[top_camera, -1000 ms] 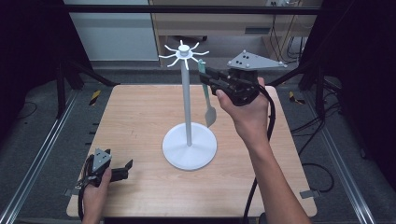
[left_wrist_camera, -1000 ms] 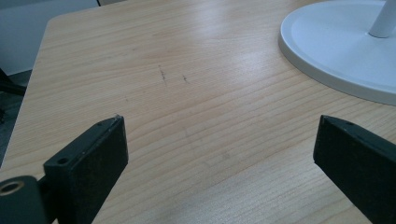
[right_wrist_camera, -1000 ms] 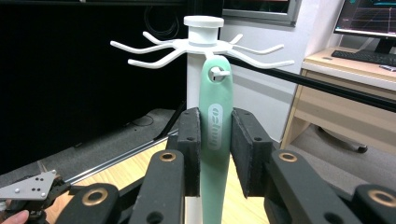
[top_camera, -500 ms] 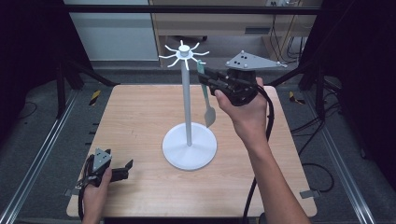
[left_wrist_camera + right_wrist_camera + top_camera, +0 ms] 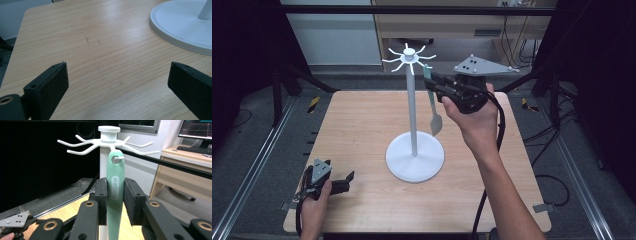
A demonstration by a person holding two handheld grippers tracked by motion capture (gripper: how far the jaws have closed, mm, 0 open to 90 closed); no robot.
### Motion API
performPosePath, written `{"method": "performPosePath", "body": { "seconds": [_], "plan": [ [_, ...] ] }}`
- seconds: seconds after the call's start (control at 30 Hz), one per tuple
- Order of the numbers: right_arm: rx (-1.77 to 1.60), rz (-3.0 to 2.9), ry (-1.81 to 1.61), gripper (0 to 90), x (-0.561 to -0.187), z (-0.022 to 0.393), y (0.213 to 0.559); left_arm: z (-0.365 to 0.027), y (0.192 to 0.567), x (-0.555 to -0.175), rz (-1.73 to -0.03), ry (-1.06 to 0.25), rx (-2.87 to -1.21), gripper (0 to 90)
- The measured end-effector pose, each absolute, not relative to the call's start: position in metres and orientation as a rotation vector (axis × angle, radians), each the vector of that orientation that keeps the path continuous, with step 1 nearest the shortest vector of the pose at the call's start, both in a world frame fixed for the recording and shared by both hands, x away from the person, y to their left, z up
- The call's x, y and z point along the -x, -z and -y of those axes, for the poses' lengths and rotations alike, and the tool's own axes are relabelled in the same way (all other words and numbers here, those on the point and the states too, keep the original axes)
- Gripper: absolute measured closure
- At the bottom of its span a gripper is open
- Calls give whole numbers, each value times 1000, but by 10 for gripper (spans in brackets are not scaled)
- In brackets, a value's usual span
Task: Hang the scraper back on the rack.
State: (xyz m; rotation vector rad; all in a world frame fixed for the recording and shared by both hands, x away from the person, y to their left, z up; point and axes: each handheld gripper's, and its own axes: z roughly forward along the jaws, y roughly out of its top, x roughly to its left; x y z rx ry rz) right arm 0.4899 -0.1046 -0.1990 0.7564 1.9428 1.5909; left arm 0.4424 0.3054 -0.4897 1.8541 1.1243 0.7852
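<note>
The pale green plastic utensil [image 5: 115, 195] is hanging near the frame's upper centre, its handle hole over a prong of the white metal hook stand [image 5: 413, 107]. The right gripper [image 5: 115, 195] is clamping its handle between closed jaws. At lower left, the left gripper [image 5: 343, 183] is resting wide open, empty, on the light wooden counter [image 5: 362, 130].

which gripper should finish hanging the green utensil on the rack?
Right. The right gripper is shut on the green utensil, its hole already at a hook. The left gripper sits open, low at the table's near corner.
</note>
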Motion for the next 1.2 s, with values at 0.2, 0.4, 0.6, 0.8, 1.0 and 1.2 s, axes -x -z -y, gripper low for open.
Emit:
{"method": "performPosePath", "body": {
  "seconds": [0.2, 0.4, 0.6, 0.8, 1.0, 1.2],
  "plan": [
    [-756, -1942, -1584, 735, -489, 105, 199, -306, 489, -443, -1126, -791, -1854, 28],
    [-752, -1921, -1613, 697, -485, 113, 199, -308, 489, -443, -1131, -791, -1848, 28],
    [-758, -1919, -1602, 680, -481, 120, 198, -308, 489, -443, -1130, -791, -1850, 27],
    [-799, -1918, -1555, 650, -481, 131, 204, -308, 489, -443, -1131, -791, -1848, 28],
    [-880, -1916, -1497, 595, -486, 147, 218, -309, 490, -443, -1135, -786, -1849, 27],
    [-962, -1927, -1420, 469, -490, 163, 238, -314, 489, -444, -1153, -790, -1835, 27]
  ]
}}
